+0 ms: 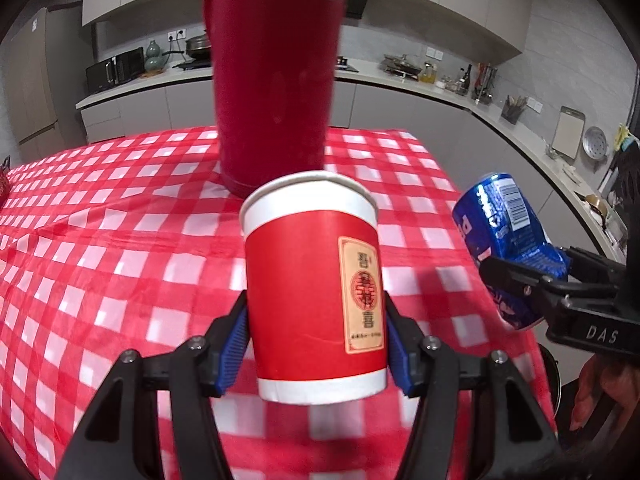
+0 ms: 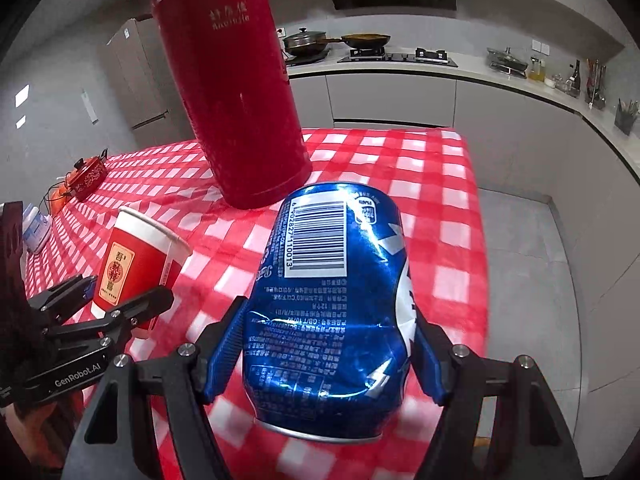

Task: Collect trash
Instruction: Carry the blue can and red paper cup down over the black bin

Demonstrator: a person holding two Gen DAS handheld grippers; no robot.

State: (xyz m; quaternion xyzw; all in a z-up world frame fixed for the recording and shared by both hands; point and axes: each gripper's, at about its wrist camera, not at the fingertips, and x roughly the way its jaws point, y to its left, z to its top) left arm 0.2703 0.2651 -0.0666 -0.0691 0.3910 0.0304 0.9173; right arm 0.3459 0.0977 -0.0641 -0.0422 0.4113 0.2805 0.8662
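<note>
- Left wrist view: the left gripper [image 1: 316,344] is clamped on a red paper cup [image 1: 314,284], blue pads pressing both sides low on the wall. Cup sits upright, mouth up, long axis straight along the fingers, lifted clear of the table [image 1: 120,260].
- Right wrist view: the right gripper [image 2: 328,356] is clenched on a dented blue can [image 2: 332,300], pads squeezing its lower half. Can's long axis also runs out along the fingers, barcode end pointing away, silver rim toward the camera.
- Both bits of trash are already off the checked cloth and hanging over the table's near edge, the can closer to the right corner.
- From the left view the can shows off to the right of the cup, well apart, so the two hands aren't crowding each other.
- A tall red flask [image 2: 236,92] stands on the table just behind both items, not touching either.
- No bin visible in either frame, so I can't tell which hand is nearer to it. My guess is the next bit is carrying both away from the table and dropping them, keeping the cup upright in case there's liquid in it.
- Can is crumpled, so the grip could slip if it tilts much.
</note>
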